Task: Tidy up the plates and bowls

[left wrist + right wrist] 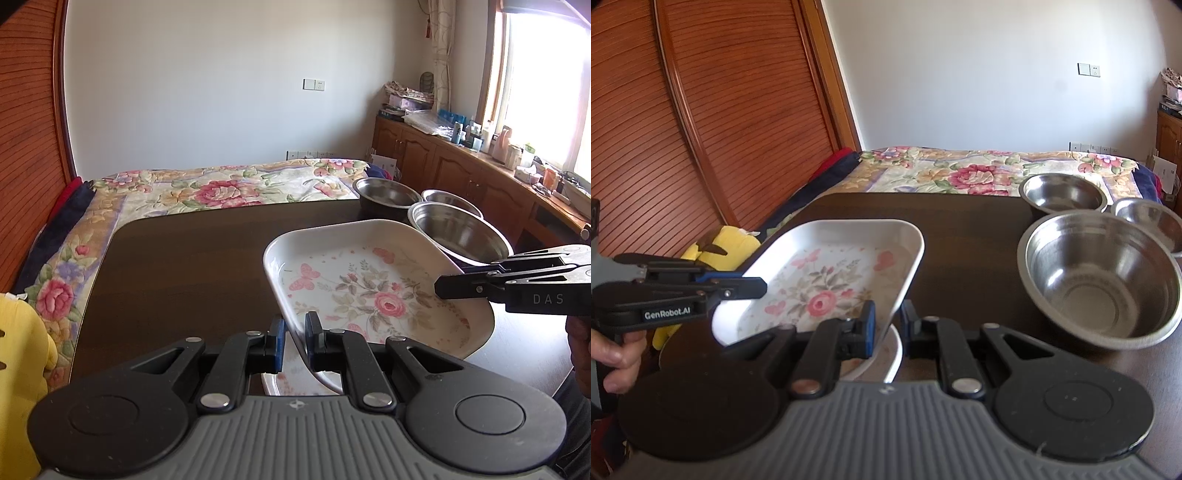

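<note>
Left wrist view: left claw (294, 341) is gripping the near rim of a white floral plate (373, 291), its 2 blue-padded fingers (277, 341) pinching the edge from either side. The plate is tilting up off the dark wooden surface (184, 266), and part of a second white plate (295, 380) is showing beneath it. The right claw (448, 286) is reaching in from the right, closing on the plate's opposite rim.

Right wrist view: right claw (888, 328) is clamping the same floral plate (827, 280) at its near edge, with a second plate (886, 354) lying underneath. The left claw (753, 286) is holding the plate's far-left rim; a hand (617, 362) is wrapping its handle.

Other items: 3 stainless steel bowls are sitting on the surface right of the plate, namely 1 large bowl (1100, 280), 1 medium bowl (1063, 197) behind it, and 1 smaller bowl (1152, 221) just beside them. A floral bedspread (979, 171) is lying beyond the surface. A yellow plush toy (716, 243) is resting at the left.
</note>
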Tool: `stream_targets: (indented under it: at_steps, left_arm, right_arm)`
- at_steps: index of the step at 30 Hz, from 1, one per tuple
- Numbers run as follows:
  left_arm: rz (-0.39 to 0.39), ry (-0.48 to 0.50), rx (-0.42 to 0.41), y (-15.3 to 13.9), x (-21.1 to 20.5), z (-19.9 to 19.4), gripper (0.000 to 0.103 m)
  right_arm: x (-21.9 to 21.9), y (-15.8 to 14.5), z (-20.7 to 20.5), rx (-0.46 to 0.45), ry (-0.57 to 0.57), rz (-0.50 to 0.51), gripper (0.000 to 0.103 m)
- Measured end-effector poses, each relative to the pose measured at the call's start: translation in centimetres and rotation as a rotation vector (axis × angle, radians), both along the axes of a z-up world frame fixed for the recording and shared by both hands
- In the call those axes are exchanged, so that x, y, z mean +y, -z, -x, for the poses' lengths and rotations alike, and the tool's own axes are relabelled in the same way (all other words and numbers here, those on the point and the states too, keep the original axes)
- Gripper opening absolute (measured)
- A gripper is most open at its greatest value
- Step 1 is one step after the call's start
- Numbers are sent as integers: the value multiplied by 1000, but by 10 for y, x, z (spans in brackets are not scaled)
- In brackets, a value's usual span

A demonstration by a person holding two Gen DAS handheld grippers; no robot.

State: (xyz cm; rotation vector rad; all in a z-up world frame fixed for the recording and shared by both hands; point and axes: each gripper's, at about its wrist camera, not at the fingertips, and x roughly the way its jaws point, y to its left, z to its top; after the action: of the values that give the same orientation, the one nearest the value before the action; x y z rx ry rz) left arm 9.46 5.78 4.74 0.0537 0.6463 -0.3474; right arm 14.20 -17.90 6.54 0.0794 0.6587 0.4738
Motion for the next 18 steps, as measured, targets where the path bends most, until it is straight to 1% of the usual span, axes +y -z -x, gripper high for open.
stream_targets:
  at_steps: [13, 18]
  left_arm:
    - [20, -19, 15, 8, 6, 28, 12]
    - [16, -21, 22, 13, 8, 34, 12]
  right_arm:
    - [8, 5, 29, -12, -14, 27, 16]
    - [11, 5, 34, -15, -25, 39, 16]
